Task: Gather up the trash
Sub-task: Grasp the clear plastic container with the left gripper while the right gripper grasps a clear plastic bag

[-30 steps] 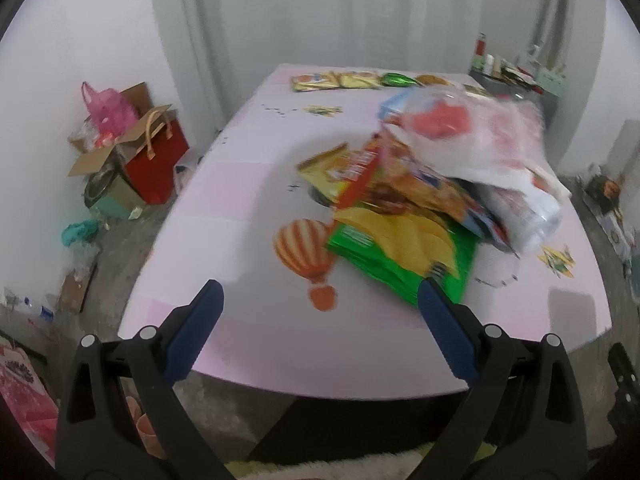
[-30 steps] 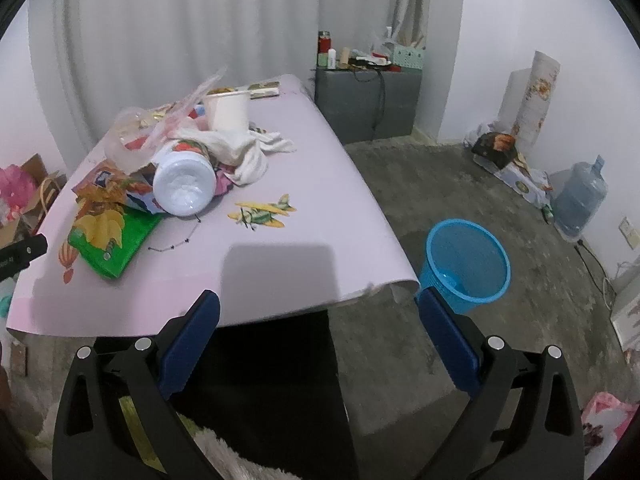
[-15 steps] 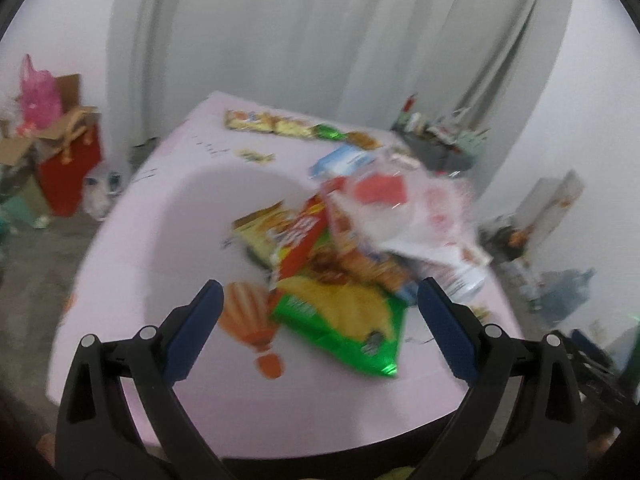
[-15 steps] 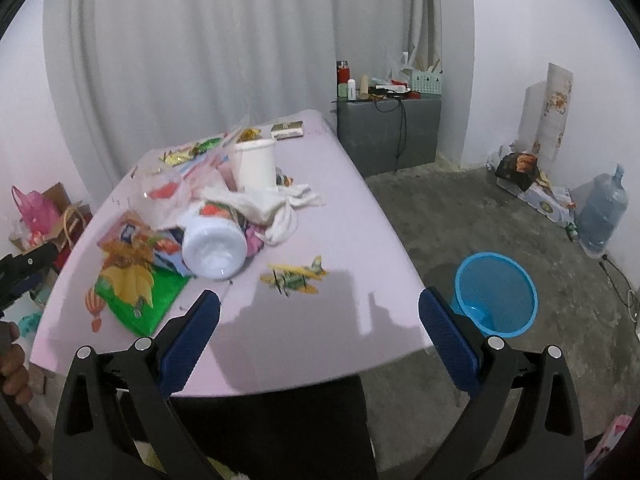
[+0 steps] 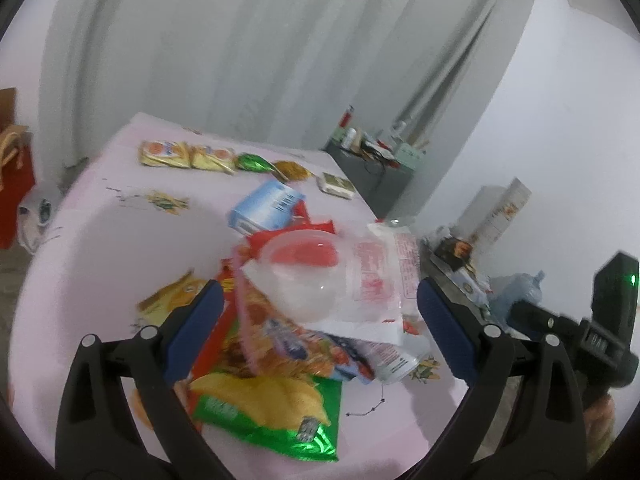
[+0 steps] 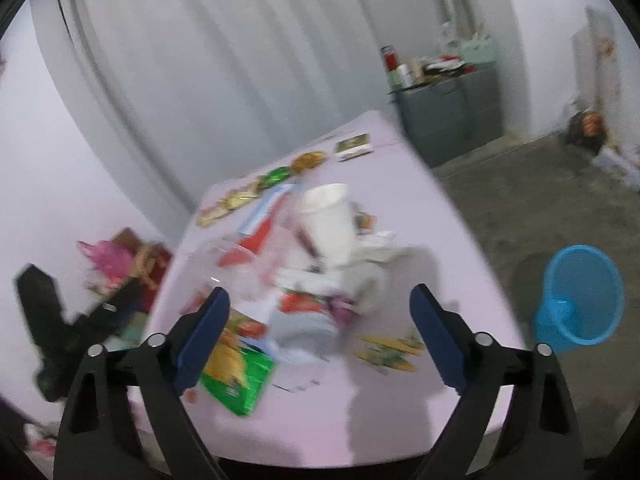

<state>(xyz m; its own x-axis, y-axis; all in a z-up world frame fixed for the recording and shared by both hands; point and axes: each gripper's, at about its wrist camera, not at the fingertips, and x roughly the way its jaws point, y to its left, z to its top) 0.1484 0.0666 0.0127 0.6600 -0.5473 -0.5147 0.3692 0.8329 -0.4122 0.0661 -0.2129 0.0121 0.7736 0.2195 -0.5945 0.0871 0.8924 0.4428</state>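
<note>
A heap of trash lies on the pink table [image 5: 100,216]: a green chip bag [image 5: 272,412], a clear plastic lid [image 5: 304,268], a white printed bag [image 5: 380,276] and a blue carton [image 5: 266,208]. My left gripper [image 5: 316,328] is open and empty, hovering over the heap's near side. In the right wrist view the heap shows a white cup [image 6: 332,220] and a white tub [image 6: 308,332]. My right gripper [image 6: 320,328] is open and empty above the table's near edge. A blue bin [image 6: 576,300] stands on the floor to the right.
Snack packets [image 5: 188,156] lie in a row at the table's far end. A grey cabinet [image 6: 448,108] with bottles stands at the back. A red bag [image 5: 12,184] sits on the floor at the left. A water jug [image 5: 516,292] stands at the right.
Both grippers have moved forward and up over the table, so the heap now lies between the fingers in each view. Both stay open.
</note>
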